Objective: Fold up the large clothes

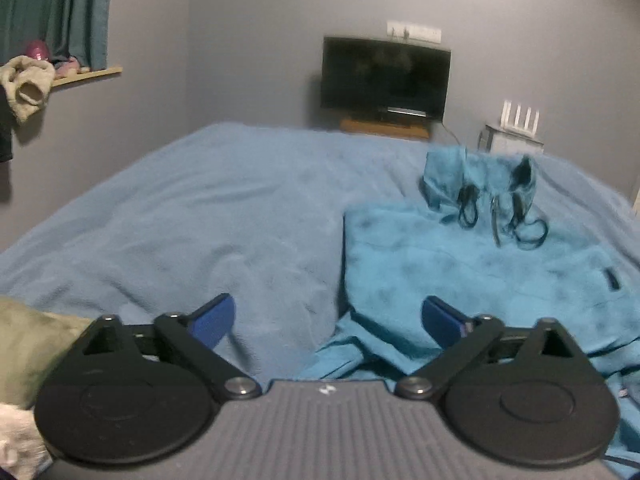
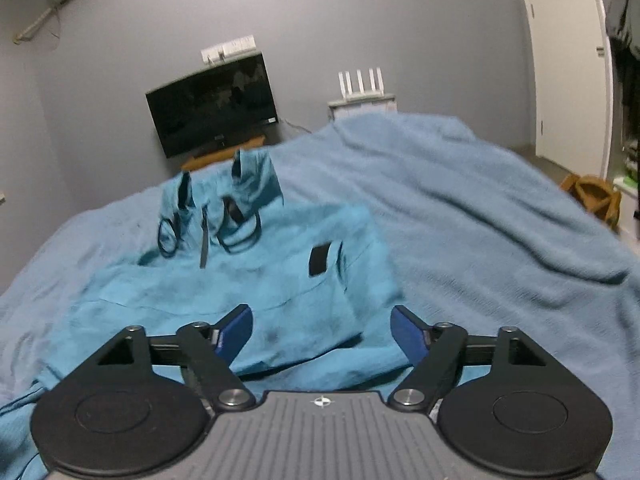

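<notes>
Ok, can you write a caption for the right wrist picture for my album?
Open right gripper hovers above a teal fleece hoodie with black drawstrings, spread on a light blue blanket.

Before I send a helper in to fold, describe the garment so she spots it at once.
A pale blue blanket covers the bed facing the television. On it lies a hoodie, spread out, hood toward the television. It is brighter teal, with black drawstrings.
</notes>
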The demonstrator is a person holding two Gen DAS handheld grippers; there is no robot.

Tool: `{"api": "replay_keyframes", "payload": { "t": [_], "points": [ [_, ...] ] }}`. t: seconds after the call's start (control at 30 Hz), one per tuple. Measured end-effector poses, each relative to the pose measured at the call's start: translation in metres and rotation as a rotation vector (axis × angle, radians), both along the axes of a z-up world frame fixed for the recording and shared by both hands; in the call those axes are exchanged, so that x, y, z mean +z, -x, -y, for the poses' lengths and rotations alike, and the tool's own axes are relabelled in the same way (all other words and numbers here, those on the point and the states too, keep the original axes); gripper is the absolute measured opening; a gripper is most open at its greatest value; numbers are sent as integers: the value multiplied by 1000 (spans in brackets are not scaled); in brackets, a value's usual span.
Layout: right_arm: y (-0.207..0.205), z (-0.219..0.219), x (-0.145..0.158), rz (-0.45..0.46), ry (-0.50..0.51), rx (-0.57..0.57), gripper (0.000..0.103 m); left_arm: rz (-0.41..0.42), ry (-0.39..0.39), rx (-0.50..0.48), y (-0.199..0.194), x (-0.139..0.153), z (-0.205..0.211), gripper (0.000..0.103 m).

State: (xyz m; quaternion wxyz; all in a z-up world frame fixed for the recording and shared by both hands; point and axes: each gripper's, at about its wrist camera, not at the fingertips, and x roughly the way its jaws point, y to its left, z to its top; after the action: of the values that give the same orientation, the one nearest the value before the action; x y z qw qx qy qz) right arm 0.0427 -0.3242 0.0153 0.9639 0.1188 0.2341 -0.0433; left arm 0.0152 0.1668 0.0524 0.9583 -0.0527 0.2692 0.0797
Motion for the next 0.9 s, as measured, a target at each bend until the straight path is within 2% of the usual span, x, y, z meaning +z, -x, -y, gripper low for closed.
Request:
{"api": "replay_keyframes", "payload": {
  "t": [0.13,0.27,0.43,0.47,0.6,0.73,0.9],
  "points": [
    [39,25,26,-6,-2,15,81,-91,99,-32,29,23,-19,103],
    [77,52,37,-51,-21,46,82,-201,139,-82,55,35,-35,103],
    [121,75,32,-151,13,106,86,-322,325,-58,90,24,-60,103],
    [127,79,28,-175,7,116,86,-341,339,-46,93,20,-63,103],
    [145,98,11,-250,-108,147,86,-412,321,-55,107,6,-54,103],
    [150,109,-3,-294,-245,167,86,-447,378,-96,113,0,-49,101],
    [151,109,-11,-333,-278,179,86,-459,436,-134,119,-3,-44,96]
  ]
}}
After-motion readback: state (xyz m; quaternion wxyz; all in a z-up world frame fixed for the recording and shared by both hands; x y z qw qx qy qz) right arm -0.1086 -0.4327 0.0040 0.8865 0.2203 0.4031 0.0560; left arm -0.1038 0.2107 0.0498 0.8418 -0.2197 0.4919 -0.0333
